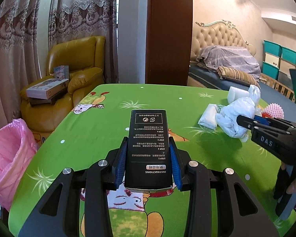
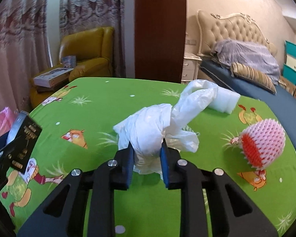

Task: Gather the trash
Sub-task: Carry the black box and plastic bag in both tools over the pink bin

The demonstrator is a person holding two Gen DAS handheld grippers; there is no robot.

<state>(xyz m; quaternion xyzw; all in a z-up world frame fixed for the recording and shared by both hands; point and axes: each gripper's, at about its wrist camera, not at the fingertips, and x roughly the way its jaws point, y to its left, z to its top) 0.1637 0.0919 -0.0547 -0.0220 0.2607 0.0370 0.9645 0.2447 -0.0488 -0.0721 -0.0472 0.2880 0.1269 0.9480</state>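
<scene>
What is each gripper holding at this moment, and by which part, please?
The left gripper clamps the black box by its long sides near the close end. The right gripper pinches the crumpled white plastic bag at its near, bunched end.

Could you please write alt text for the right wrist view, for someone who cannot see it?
The right gripper is shut on a crumpled white plastic bag over a green cartoon-print tablecloth. A pink and red spiky ball lies to the right, white foam behind.
</scene>
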